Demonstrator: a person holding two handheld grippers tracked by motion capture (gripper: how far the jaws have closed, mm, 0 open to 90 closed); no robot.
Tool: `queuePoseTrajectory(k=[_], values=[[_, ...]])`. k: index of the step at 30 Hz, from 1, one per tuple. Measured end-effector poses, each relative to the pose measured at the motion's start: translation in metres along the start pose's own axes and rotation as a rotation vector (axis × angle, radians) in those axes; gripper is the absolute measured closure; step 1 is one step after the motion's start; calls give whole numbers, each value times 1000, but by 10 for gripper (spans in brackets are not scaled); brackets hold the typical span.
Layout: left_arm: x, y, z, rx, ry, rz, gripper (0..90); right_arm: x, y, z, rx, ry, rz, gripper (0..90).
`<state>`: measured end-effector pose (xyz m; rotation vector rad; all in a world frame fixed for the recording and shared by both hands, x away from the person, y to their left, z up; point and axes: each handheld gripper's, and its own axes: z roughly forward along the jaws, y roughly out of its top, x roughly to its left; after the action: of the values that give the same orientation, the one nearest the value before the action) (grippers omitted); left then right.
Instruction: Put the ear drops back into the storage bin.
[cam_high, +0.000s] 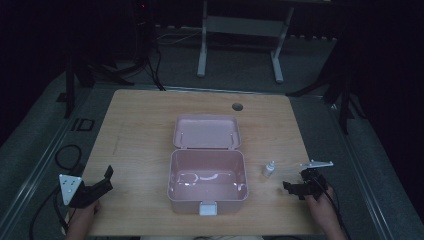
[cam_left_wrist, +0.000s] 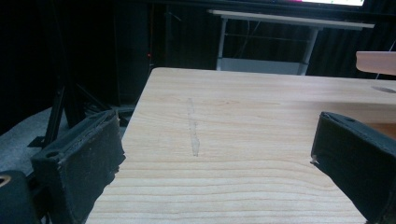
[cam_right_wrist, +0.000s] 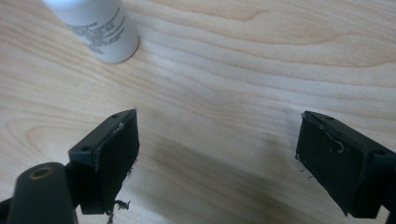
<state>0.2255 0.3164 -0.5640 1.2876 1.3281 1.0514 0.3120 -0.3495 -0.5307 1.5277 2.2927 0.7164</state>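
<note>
Jaws on both of your grippers stand spread wide with nothing between them. Your right gripper (cam_high: 295, 189) sits near the right edge of the wooden surface (cam_high: 140, 130), low over the wood and pointing toward the pink box. Just beyond it, up and to the left in the high view, stands the small white bottle (cam_high: 269, 169), upright, near the gripper but apart from it. In the right gripper view the bottle (cam_right_wrist: 100, 28) appears at the top left, ahead of and outside the left jaw, with bare wood (cam_right_wrist: 224, 93) between the two pads.

Your left gripper (cam_high: 100, 182) rests at the front left corner of the surface, well apart from everything else. In the left gripper view its pads frame an empty stretch of wood (cam_left_wrist: 233, 140), and a pink edge of the box lid (cam_left_wrist: 376, 61) shows at the far right.

The pink box (cam_high: 207, 182) lies in the middle of the surface, open, its lid (cam_high: 206, 131) folded back flat behind it and its white latch (cam_high: 208, 208) at the front wall. The bottle stands just beside the box's right wall, not touching it.
</note>
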Motion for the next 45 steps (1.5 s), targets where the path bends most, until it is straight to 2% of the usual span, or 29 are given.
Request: queuePoseTrajectory(k=[2,7,10,11,14,15,21,30,36,45], values=[[0,0,0,0,0,0,24,0,0,0,7,2,-2,127],[0,0,0,1,-1,-1,24,2,3,-1,92,22,-22,111],[0,0,0,1,-1,-1,23,2,4,-2,120,38,-29,110],[0,0,0,1,-2,0,24,3,5,-3,150,35,-48,110],[0,0,0,0,-1,0,24,3,6,-5,192,38,-72,110],[0,0,0,0,-1,0,24,3,6,-5,192,38,-72,110],[0,0,0,0,1,0,24,5,7,-8,276,20,-118,111],[0,0,0,0,0,-2,24,6,11,-12,409,54,-171,111],[0,0,0,0,1,-3,23,12,13,-13,553,65,-273,111],[0,0,0,0,1,-5,24,13,21,-17,599,77,-272,128]])
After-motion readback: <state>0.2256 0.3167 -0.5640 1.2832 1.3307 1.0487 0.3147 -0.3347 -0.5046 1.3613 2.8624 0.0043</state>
